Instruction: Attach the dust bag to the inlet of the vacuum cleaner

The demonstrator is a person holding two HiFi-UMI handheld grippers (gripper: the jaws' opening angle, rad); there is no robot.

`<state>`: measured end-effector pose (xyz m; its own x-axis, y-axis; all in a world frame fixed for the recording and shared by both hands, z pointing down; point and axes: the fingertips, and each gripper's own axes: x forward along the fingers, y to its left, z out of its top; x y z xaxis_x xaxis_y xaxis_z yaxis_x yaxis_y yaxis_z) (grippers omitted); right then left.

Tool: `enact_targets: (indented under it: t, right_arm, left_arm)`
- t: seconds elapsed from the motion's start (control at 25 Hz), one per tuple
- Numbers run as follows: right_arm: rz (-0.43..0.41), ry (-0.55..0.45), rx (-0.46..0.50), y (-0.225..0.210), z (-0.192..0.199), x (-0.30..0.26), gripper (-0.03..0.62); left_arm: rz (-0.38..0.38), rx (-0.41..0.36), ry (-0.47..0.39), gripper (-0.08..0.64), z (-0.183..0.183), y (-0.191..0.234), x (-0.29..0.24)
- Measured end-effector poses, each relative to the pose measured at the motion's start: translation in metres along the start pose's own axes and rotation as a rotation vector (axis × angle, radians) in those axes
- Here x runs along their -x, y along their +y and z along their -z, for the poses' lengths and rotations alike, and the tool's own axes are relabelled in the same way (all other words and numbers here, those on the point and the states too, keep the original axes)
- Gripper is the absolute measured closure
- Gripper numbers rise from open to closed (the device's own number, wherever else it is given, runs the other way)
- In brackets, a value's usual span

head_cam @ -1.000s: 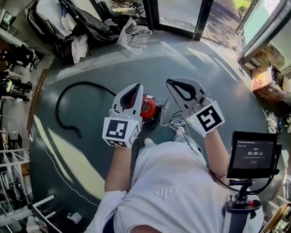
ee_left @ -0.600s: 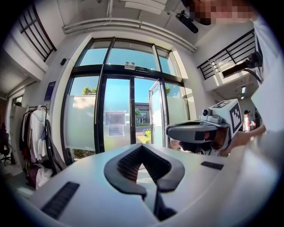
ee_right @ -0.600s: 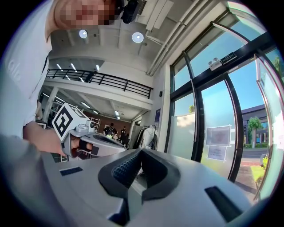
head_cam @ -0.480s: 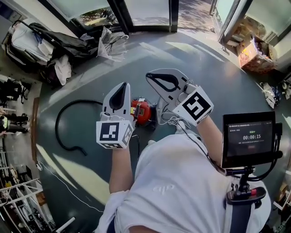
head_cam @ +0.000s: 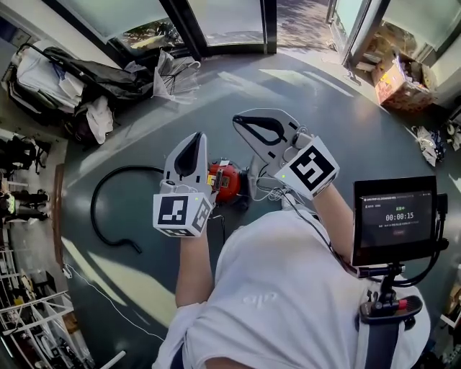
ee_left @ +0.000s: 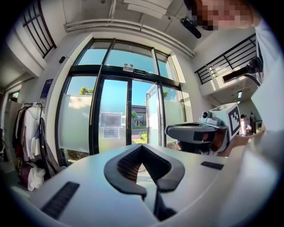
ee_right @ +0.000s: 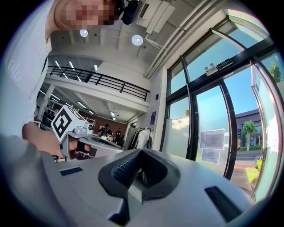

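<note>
A red vacuum cleaner [head_cam: 225,180] stands on the grey floor below my hands, half hidden by them. Its black hose [head_cam: 108,209] curls away to the left. I cannot make out a dust bag in any view. My left gripper [head_cam: 195,136] is held level above the vacuum cleaner, shut and holding nothing. Beside it my right gripper [head_cam: 238,121] is also level, shut and holding nothing. In the left gripper view the shut left gripper [ee_left: 144,156] points at the glass doors [ee_left: 113,115], with the right gripper [ee_left: 195,133] alongside. The right gripper view shows the shut right gripper [ee_right: 140,158] and the left gripper [ee_right: 82,142].
Glass doors [head_cam: 223,21] close off the far side. A clothes rack with bags [head_cam: 65,72] and a folded umbrella [head_cam: 173,72] lie at the far left. Cardboard boxes [head_cam: 396,79] sit far right. A screen on a stand [head_cam: 396,220] is at my right hip. A thin cable [head_cam: 101,288] runs over the floor.
The head view has swung, so the doors and clutter sit differently. Both grippers have risen a little over the vacuum cleaner and stayed shut. Little has changed since the middle frame.
</note>
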<state>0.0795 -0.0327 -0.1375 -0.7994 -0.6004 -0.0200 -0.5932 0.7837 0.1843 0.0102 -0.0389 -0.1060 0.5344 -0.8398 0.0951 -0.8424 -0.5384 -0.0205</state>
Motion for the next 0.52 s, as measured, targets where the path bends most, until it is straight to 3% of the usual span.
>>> enact_targets:
  t: [0.52]
  right_arm:
    - [0.037, 0.04, -0.024, -0.006, 0.014, 0.008, 0.581]
  left_arm:
    - [0.029, 0.023, 0.031, 0.554, 0.014, -0.006, -0.007]
